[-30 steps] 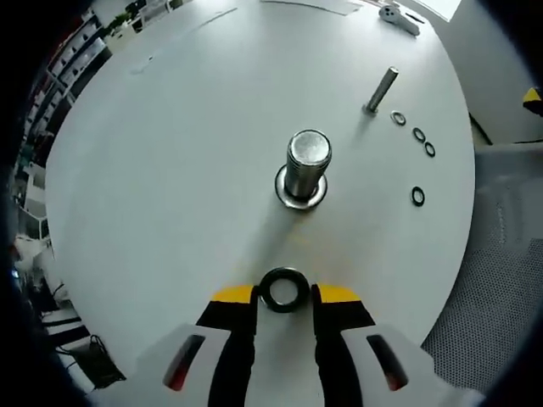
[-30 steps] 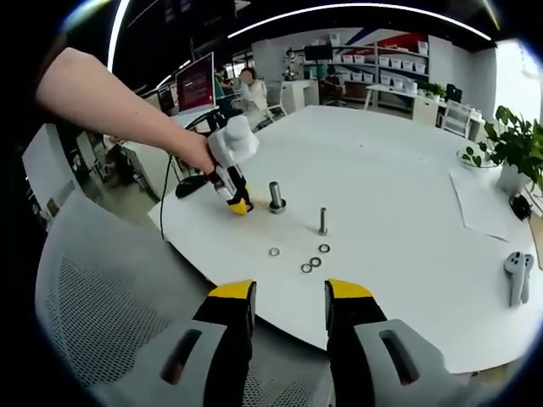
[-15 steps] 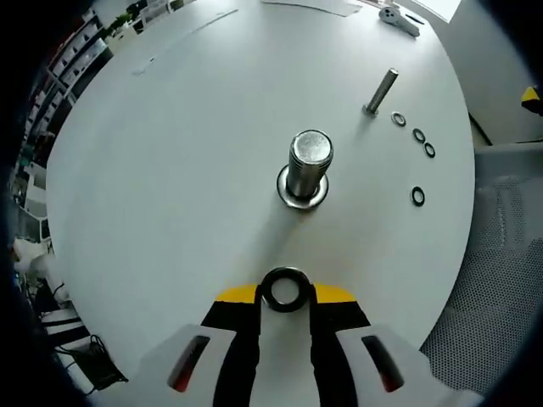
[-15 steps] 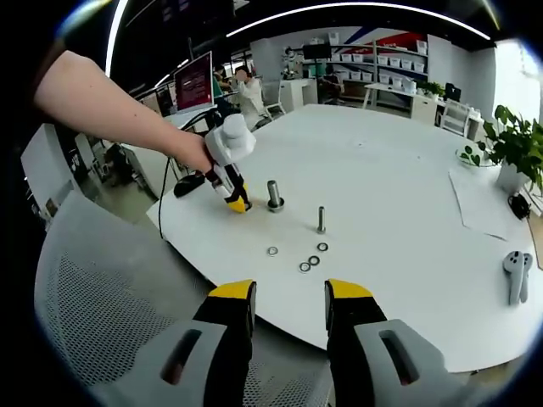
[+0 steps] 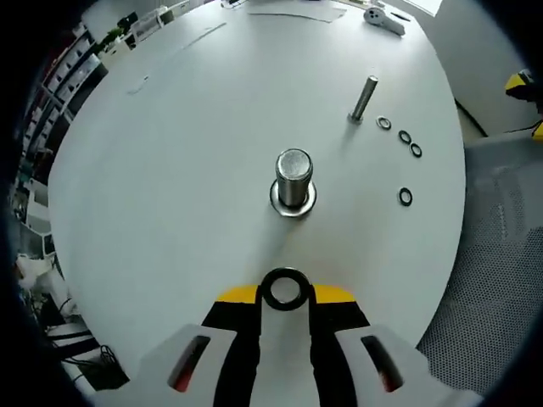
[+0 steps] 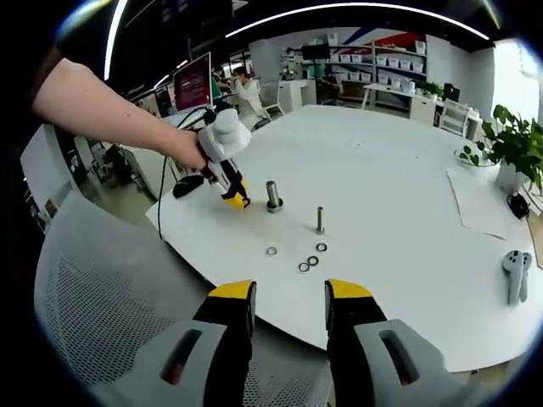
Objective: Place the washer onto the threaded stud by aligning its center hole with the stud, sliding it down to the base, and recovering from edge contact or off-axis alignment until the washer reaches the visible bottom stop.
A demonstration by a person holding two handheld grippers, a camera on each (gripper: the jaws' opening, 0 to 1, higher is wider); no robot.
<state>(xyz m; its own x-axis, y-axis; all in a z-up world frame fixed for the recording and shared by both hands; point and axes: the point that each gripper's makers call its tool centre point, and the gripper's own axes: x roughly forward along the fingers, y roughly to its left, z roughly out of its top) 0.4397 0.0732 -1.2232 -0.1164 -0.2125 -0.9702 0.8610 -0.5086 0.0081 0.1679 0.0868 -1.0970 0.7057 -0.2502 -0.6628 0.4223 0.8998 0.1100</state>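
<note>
Washer [image 5: 284, 289]: we are gripping it in the left tongs [image 5: 284, 295] short of the stud [image 5: 293, 178]; right tongs [image 6: 289, 298] are hanging open, empty.

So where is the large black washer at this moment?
In the left gripper view, the large black washer sits clamped between the left gripper jaws at bottom centre, short of the thick stud.

A round white table [image 5: 170, 153] carries everything here. Near its middle edge stands the thick threaded stud [image 5: 293, 176], upright on its wide base. Beyond it, a thinner bolt [image 5: 363, 99] stands upright too. Just beside that bolt, three small washers [image 5: 404, 136] lie in a loose row, a fourth washer [image 5: 405, 197] apart from them. Farther off, a white controller [image 6: 514, 273] and a sheet of paper [image 6: 482, 202] lie flat, with a potted plant [image 6: 514, 153] at the far rim.
</note>
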